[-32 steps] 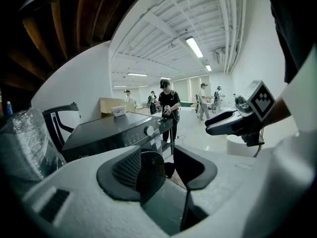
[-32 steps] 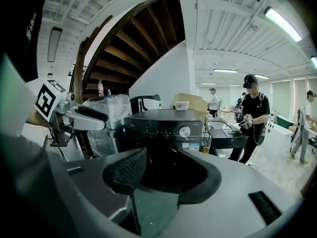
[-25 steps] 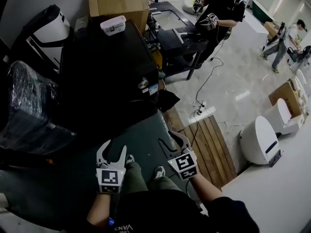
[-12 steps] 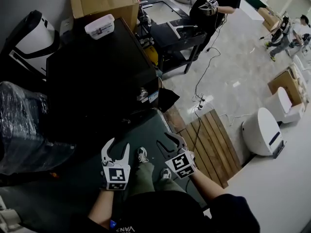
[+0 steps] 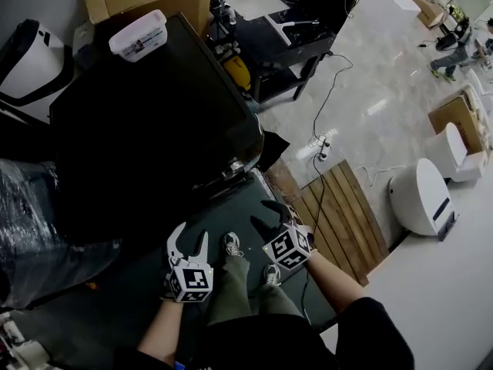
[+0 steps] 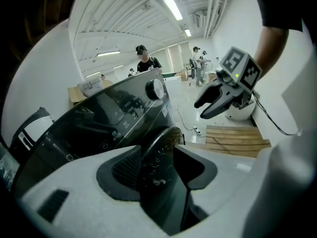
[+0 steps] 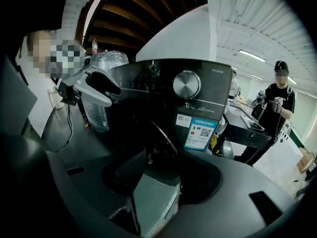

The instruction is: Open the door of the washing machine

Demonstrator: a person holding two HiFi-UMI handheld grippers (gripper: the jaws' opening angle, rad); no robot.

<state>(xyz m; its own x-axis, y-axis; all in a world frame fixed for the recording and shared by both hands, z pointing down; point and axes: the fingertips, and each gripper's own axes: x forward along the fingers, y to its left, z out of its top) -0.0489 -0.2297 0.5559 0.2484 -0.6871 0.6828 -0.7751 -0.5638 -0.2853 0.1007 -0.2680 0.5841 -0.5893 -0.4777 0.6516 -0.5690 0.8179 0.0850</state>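
Door is sitting shut ahead of left gripper and right gripper, both empty and gaping, right jaws just opening; hooking its dim rim is probably working best.

The head view is dim on the left, where the black washing machine swallows all detail, and brighter over the pale floor on the right. Both gripper views bend strongly toward dark, rounded edges. Ceiling strip lights glare in the left gripper view, and the right gripper view is murky.
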